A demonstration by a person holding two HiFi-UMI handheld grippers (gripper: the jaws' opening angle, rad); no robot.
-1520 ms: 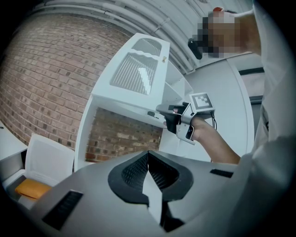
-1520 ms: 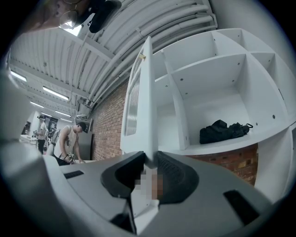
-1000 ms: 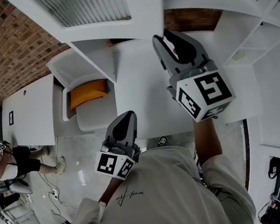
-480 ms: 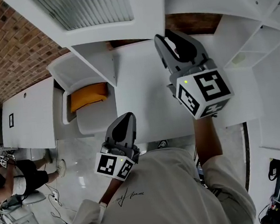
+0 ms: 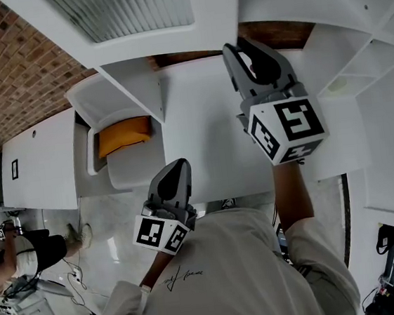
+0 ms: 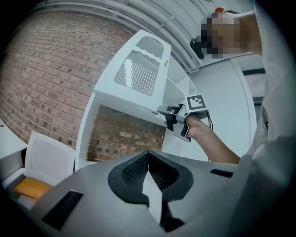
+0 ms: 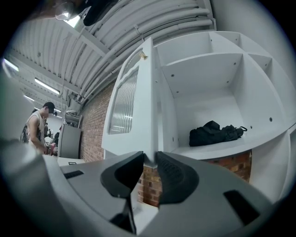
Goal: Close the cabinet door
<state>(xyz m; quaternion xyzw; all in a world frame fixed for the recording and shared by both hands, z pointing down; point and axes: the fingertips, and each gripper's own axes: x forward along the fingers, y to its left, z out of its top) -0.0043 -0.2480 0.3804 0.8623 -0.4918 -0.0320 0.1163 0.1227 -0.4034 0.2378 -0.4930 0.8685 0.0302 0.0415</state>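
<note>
The right gripper (image 7: 149,157) is clenched on the lower corner of the cabinet door (image 7: 125,102): in the right gripper view the door's white edge sits in the narrow gap between the two pads, touching both. The door, with its ribbed glass panel, stands swung out from the open cabinet (image 7: 208,78), where a black bag (image 7: 215,132) lies on a shelf. In the head view the right gripper (image 5: 244,47) reaches up to the door (image 5: 208,11) from below.

The left gripper (image 6: 148,155) is closed with nothing in it, its tips meeting at a point. In the head view it hangs low near the person's chest (image 5: 179,166), well apart from the door.

No brand or label can be read. Each gripper's cube carries black-and-white square markers, and a small script line on the person's shirt (image 5: 182,278) is too fine to make out.

Against the frame a second ago, the right gripper has shifted slightly up and to the right, and the door's near edge has moved the same way with it. The left gripper has stayed put. The bystander (image 5: 10,252) at the lower left has moved.
</note>
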